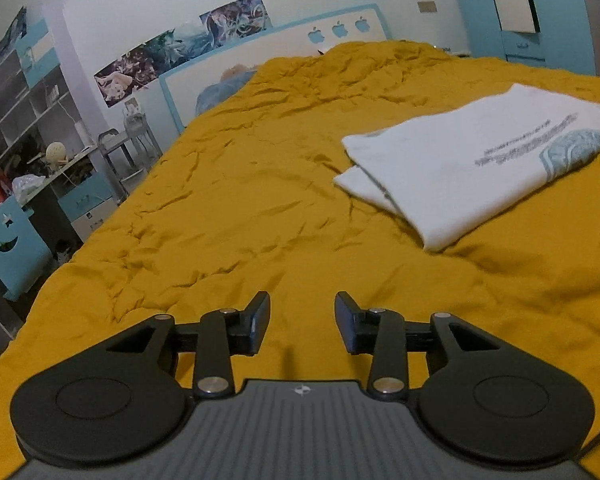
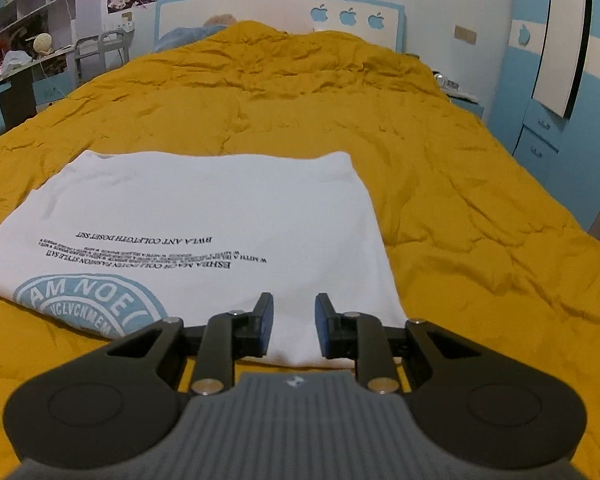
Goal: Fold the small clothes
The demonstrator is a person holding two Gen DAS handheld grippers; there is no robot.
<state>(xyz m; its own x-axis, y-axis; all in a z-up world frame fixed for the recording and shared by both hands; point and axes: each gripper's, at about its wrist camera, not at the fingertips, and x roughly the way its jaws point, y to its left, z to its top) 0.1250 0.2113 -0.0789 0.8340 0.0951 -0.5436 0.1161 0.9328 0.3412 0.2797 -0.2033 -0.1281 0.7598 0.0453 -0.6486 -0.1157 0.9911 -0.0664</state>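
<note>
Right gripper [image 2: 294, 322] sat closest with its fingers apart and empty over the near edge of the folded white T-shirt [image 2: 204, 216] on the mustard bedspread [image 2: 440, 184], while the left gripper [image 1: 302, 320], also spread, had it off to its right.

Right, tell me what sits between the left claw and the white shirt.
Nothing visible. Only wrinkled yellow bedspread lies between the open left claw and the folded white shirt, which sits ahead and to its right. The right claw is already over the shirt's near edge.
</note>
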